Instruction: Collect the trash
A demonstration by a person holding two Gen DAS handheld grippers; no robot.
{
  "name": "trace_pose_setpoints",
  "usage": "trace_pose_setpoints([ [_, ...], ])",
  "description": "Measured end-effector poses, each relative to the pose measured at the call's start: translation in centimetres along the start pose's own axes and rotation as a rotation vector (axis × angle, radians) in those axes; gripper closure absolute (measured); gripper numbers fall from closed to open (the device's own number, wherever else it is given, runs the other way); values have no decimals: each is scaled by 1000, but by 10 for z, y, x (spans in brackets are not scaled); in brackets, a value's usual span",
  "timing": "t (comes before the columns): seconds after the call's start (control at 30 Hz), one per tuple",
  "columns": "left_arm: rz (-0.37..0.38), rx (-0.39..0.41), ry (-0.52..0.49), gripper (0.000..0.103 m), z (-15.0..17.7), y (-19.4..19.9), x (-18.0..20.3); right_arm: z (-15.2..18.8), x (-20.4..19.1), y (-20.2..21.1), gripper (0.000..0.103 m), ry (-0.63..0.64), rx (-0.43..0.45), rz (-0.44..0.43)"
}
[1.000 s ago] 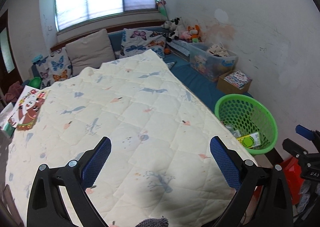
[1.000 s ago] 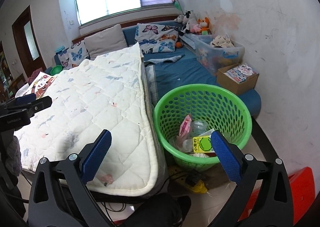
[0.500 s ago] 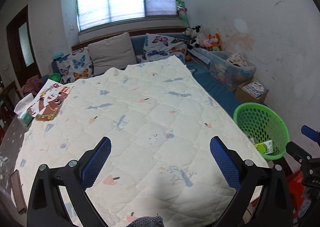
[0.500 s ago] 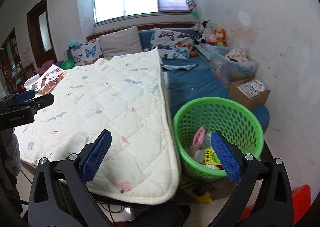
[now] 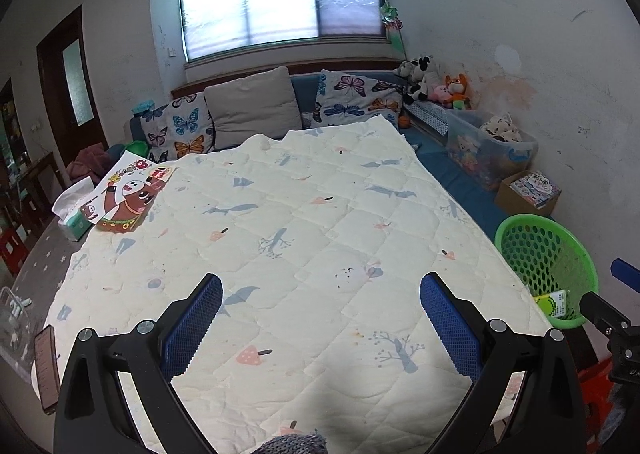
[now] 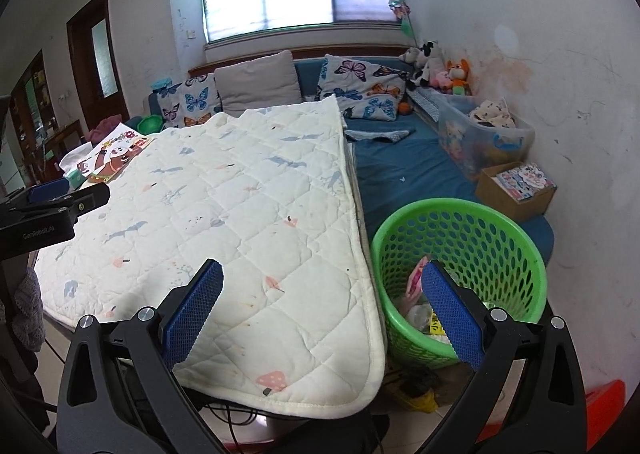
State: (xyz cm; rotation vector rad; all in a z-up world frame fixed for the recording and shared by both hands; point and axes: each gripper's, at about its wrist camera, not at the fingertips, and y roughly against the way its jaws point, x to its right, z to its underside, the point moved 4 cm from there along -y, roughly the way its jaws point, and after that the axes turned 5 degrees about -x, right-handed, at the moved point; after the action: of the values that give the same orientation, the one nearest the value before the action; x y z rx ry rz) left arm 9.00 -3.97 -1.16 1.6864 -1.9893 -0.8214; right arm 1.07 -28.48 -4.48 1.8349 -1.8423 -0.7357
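A green mesh basket point(image 6: 460, 250) stands on the floor right of the table and holds several pieces of trash, among them a pink wrapper point(image 6: 416, 278) and a yellow-green carton point(image 5: 554, 302). It also shows at the right in the left wrist view point(image 5: 546, 258). My left gripper point(image 5: 320, 318) is open and empty above the quilted table cover point(image 5: 300, 234). My right gripper point(image 6: 322, 310) is open and empty above the cover's right edge, beside the basket.
A cartoon picture sheet point(image 5: 128, 194) and a tissue box point(image 5: 74, 210) lie at the table's far left. A phone point(image 5: 46, 366) lies at the near left edge. A blue sofa point(image 6: 400, 170) with cushions, a clear bin point(image 6: 484, 138) and a cardboard box point(image 6: 516, 186) stand behind.
Both grippers have pulled back and risen, so more of the room and table shows. The basket appears smaller and farther right. Both stay open and empty.
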Motion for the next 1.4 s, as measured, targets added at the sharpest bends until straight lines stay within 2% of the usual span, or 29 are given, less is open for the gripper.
trace_pose_setpoints([
  [1.4,-22,-12,27,7,7,-2,-10,0,-10,-5,4,11,-2,-31],
])
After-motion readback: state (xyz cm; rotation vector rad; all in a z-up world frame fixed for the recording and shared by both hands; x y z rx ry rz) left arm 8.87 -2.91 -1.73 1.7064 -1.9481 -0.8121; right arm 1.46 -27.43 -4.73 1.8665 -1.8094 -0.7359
